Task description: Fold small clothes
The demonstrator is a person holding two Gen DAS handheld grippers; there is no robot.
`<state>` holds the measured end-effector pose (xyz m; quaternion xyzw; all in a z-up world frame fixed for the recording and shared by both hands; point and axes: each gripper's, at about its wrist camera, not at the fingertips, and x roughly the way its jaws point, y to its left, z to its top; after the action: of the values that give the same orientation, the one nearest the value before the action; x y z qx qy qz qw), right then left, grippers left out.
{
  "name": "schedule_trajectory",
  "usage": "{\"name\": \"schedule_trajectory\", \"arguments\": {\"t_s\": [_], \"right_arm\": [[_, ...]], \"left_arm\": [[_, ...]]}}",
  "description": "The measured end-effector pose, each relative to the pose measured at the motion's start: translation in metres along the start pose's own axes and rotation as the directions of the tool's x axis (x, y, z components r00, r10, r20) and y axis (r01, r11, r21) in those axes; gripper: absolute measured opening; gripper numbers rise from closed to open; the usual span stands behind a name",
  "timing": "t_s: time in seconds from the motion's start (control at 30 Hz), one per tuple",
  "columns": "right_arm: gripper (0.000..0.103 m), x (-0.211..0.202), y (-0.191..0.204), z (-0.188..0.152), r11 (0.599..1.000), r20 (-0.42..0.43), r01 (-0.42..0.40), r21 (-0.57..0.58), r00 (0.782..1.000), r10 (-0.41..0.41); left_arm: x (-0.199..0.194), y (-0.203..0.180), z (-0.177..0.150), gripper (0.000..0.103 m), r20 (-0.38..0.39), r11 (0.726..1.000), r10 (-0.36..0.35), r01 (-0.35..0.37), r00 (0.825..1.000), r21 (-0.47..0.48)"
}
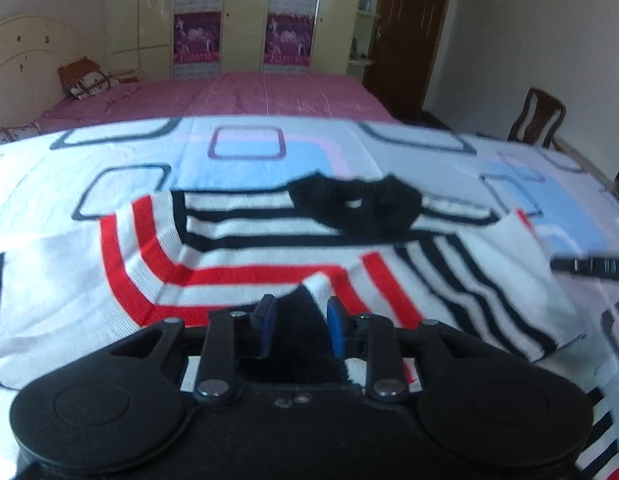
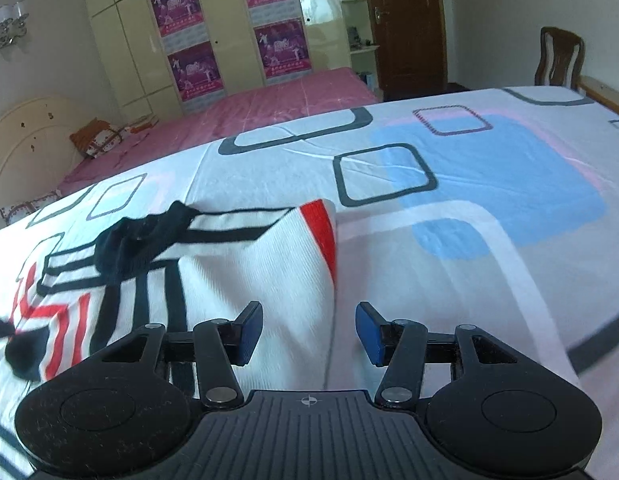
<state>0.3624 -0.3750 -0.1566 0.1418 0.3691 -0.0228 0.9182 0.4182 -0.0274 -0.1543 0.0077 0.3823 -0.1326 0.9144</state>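
Roughly midway: we pinch the sweater's (image 1: pixel 269 248) black hem with the left gripper (image 1: pixel 299 324), seemingly mid-fold, on the bedsheet (image 2: pixel 489 184); right gripper (image 2: pixel 309 332) hangs wide open, empty, beside the folded edge.

Open bedsheet (image 2: pixel 489 200) across right half of right wrist frame; folded sweater (image 2: pixel 245 264) blocking lower left, black collar (image 2: pixel 145 240) bunched at left.

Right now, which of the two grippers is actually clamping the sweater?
The left gripper: its blue pads are closed on a black edge of the striped sweater. The right gripper is open, with nothing between its pads, over the sweater's side.
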Motion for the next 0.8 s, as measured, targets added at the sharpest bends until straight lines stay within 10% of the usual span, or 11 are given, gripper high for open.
{"name": "schedule_trajectory", "arguments": {"t_s": [0.3, 0.37, 0.8], "right_arm": [[0.049, 0.061, -0.015, 0.030, 1.000, -0.032, 0.004, 0.026, 0.999, -0.003], [0.014, 0.070, -0.020, 0.035, 0.998, -0.046, -0.028, 0.065, 0.998, 0.031], [0.013, 0.047, -0.008, 0.033, 0.991, 0.085, 0.112, -0.074, 0.991, -0.105]], "left_arm": [[0.026, 0.013, -0.015, 0.028, -0.058, 1.000, 0.013, -0.014, 0.998, -0.015], [0.026, 0.014, -0.014, 0.028, -0.057, 1.000, 0.012, -0.013, 0.998, -0.019], [0.025, 0.012, -0.010, 0.028, -0.072, 0.999, 0.028, -0.030, 0.997, -0.031]]}}
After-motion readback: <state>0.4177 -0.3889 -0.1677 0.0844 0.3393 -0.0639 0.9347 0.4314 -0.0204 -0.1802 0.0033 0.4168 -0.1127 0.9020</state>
